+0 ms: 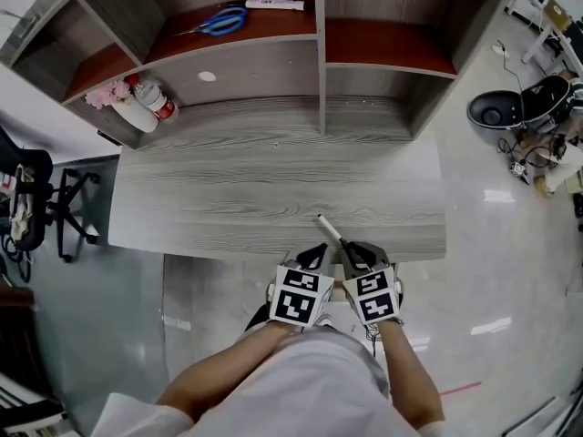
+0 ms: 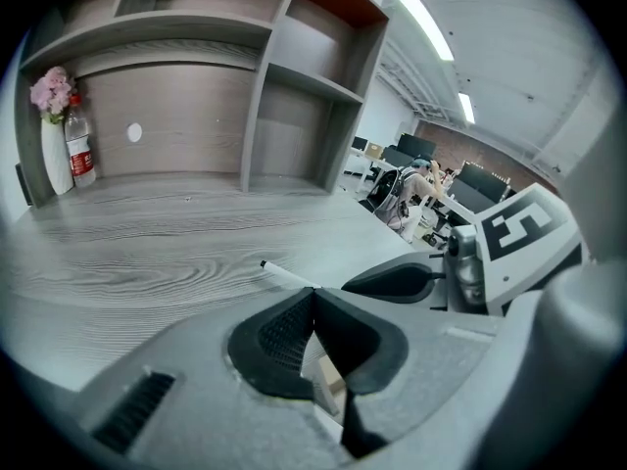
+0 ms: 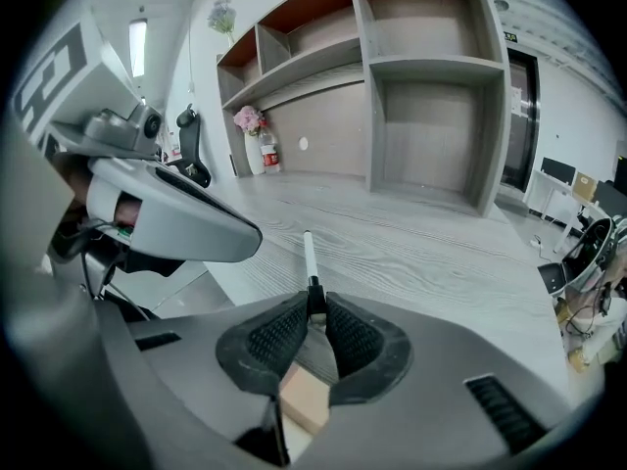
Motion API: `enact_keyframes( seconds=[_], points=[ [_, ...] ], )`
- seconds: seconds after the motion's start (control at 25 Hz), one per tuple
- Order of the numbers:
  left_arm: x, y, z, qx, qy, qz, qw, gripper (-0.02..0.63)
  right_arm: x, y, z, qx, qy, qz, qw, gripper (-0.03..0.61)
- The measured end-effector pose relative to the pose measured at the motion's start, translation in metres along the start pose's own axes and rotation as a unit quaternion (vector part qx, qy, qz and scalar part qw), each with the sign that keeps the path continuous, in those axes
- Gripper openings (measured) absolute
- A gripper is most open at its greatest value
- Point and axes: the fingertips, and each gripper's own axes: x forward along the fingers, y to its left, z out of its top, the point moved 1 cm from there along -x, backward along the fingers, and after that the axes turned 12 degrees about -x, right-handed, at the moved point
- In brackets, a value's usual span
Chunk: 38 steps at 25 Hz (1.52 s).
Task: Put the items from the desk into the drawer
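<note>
A white pen with a black end (image 1: 330, 230) sticks out over the desk's near edge, held in my right gripper (image 1: 351, 255), whose jaws are shut on the pen (image 3: 310, 262). My right gripper (image 3: 315, 313) hangs just in front of the desk. Beside it, my left gripper (image 1: 314, 259) is shut with nothing between its jaws (image 2: 313, 306); the pen's tip (image 2: 279, 270) shows past it. No drawer is visible in any view.
The grey wooden desk (image 1: 228, 189) carries a shelf unit. Blue scissors (image 1: 219, 21) and a white tube (image 1: 273, 5) lie on an upper shelf. A bottle (image 1: 157, 98) and pink flowers (image 1: 107, 92) stand at the back left. A black chair (image 1: 27, 198) stands left.
</note>
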Motion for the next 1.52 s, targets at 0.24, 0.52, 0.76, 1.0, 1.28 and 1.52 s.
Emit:
enact_keyframes(
  seconds=[0.24,0.52,0.76,1.0,1.28,1.52],
  points=[
    [-0.008,-0.014,-0.016,0.009,0.0,-0.006,0.9999,0.002,-0.02,0.013,-0.014,0.012,-0.006,-0.004,1.0,0.048],
    [-0.018,-0.028,-0.031,0.009,-0.006,-0.007,0.9999,0.002,-0.044,0.027,-0.032,0.019,-0.009,-0.016,1.0,0.048],
    [-0.026,-0.035,-0.049,0.007,-0.01,-0.009,0.9999,0.002,-0.063,0.04,-0.051,0.033,-0.013,-0.027,0.999,0.048],
    [-0.035,-0.046,-0.064,0.003,-0.022,-0.018,0.9996,0.002,-0.08,0.051,-0.072,0.043,-0.014,-0.04,0.998,0.048],
    [-0.041,-0.048,-0.082,-0.01,-0.041,-0.029,0.9987,0.002,-0.093,0.069,-0.101,0.059,-0.017,-0.057,0.996,0.048],
    [-0.039,-0.047,-0.101,-0.023,-0.034,-0.032,0.9987,0.002,-0.086,0.077,-0.129,0.08,-0.005,-0.064,0.995,0.048]
  ],
)
